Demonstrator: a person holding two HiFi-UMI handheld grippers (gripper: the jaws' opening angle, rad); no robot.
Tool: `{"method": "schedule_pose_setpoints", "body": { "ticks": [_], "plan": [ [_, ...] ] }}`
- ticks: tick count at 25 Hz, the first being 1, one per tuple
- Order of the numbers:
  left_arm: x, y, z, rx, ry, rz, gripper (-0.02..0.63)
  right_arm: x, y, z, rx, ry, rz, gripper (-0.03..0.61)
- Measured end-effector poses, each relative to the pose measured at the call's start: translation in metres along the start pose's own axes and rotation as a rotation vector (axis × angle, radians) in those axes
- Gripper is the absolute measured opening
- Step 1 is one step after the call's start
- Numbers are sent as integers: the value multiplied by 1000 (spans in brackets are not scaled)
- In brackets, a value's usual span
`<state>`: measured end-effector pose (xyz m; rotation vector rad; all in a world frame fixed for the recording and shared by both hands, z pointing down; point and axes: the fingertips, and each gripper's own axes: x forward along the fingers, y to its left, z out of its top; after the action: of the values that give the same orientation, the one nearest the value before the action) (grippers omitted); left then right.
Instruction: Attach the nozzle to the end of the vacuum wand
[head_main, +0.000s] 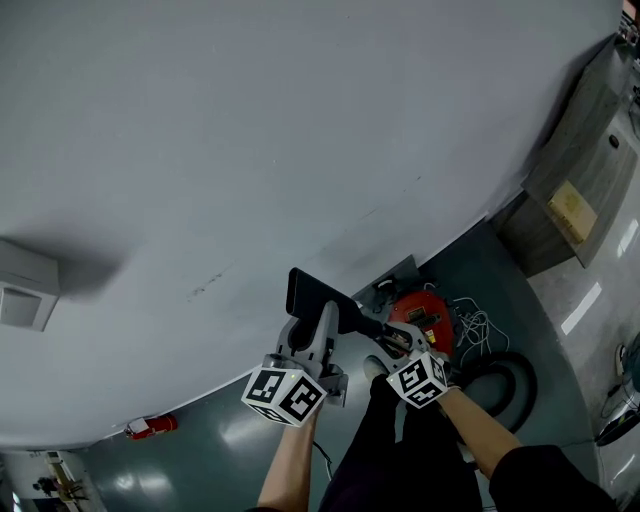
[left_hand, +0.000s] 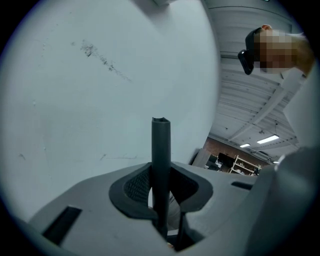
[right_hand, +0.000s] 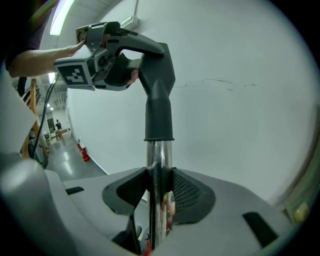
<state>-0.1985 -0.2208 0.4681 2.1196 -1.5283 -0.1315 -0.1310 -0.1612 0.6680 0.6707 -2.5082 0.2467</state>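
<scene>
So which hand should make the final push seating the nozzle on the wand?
Left, probably: the left gripper clamps the nozzle, its collar already over the wand; the right gripper clamps the wand lower down, bracing it.

In the head view the left gripper (head_main: 316, 325) and right gripper (head_main: 392, 345) sit side by side low in the middle, the right at 3 o'clock of the left. The nozzle (head_main: 318, 296) stands between the left gripper's jaws and the vacuum wand (right_hand: 159, 165) between the right's. The nozzle's collar sits over the wand's end.

The wall (head_main: 250, 150) lies behind both. The vacuum canister (head_main: 428, 315) sits on the floor (head_main: 220, 440) at 2 o'clock of the right gripper, with the hose (head_main: 527, 380) at 4 o'clock. A cabinet (head_main: 590, 170) stands farther out, also near 2 o'clock, against the wall. What may be a fire extinguisher (head_main: 152, 427) lies at 8 o'clock of the left gripper, at the wall's foot.
</scene>
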Motion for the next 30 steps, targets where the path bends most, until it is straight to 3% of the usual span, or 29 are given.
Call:
{"method": "schedule_pose_setpoints", "body": {
  "ticks": [4,9,14,19,26,30],
  "plan": [
    [-2,11,-1,-68,-9,-4,85,-1,-1,-1,18,2,7,160],
    [-8,7,-3,-41,-23,14,84,1,0,0,2,6,1,160],
    [4,4,-3,-9,22,-16,84,2,2,-1,-20,20,5,160],
    [3,13,-6,-74,12,-22,84,2,2,0,5,18,11,160],
    [2,14,-9,-66,4,-12,86,4,2,-1,-6,24,13,160],
    [2,13,-14,1,7,-4,87,5,3,-2,6,15,24,161]
  ]
}}
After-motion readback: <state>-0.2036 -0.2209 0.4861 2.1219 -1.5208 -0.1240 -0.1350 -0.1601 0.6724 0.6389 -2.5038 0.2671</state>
